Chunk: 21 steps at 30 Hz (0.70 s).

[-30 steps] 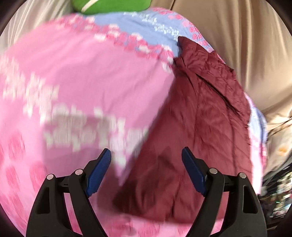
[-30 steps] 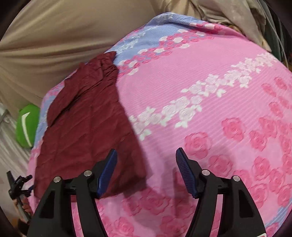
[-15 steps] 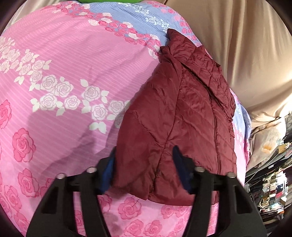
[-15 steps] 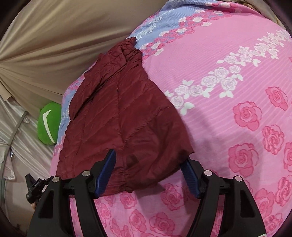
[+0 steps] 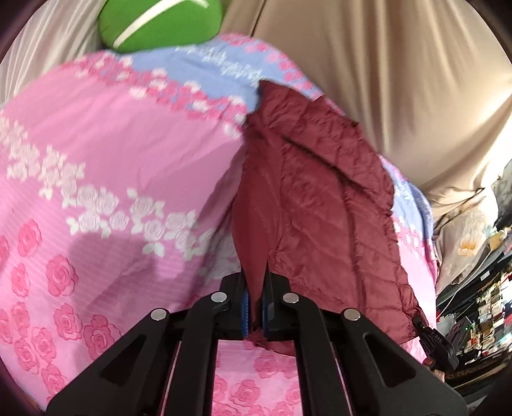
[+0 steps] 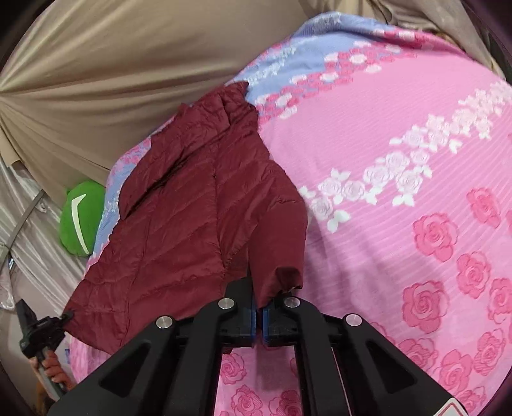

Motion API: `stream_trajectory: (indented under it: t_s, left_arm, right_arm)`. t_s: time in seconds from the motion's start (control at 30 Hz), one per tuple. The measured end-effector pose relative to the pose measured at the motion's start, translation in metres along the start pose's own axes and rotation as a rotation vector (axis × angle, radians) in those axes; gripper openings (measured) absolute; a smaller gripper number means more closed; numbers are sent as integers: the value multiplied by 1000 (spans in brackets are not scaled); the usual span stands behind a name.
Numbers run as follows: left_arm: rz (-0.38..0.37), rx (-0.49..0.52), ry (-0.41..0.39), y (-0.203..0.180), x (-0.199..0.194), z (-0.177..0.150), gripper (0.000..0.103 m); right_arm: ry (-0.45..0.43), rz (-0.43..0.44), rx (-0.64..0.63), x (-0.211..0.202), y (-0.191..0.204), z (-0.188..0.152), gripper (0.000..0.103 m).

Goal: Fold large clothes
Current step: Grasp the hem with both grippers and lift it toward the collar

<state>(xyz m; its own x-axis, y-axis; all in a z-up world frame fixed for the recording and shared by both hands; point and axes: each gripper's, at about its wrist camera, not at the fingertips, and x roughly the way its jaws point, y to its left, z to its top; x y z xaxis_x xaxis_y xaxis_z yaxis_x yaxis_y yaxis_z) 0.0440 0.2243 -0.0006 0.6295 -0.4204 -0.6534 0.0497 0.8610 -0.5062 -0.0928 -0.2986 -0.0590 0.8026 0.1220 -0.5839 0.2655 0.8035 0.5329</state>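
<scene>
A dark red quilted jacket lies folded lengthwise on a pink rose-patterned bedspread. My left gripper is shut on the jacket's near hem corner and lifts it a little. In the right wrist view the jacket stretches away to the upper left. My right gripper is shut on the jacket's other near corner, by a cuff-like fold. The other gripper shows at the far left, holding the hem.
A green cushion sits at the bed's far end, also in the right wrist view. Beige curtain fabric hangs behind the bed. Cluttered shelves stand at the right. The bedspread stretches right.
Both grippers moved down onto the jacket's near edge and went from open to shut on it. The near edge is now lifted off the bedspread.
</scene>
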Motion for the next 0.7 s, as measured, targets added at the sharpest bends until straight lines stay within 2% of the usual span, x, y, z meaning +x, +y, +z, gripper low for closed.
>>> stream_trajectory:
  t_s: [0.2,0.37,0.7]
  left_arm:
    - [-65,41,-114,-25,-42,6,3]
    - [-120,28,-225,-31,-86,5,3]
    - [-206,47,-454,-48,-180,-5,3]
  right_arm:
    - [-192,88,-61,-51,14,5,2]
    - [-364,192,-145,-103,29,9,2]
    - [-608,345,-355,-199,73,2,2]
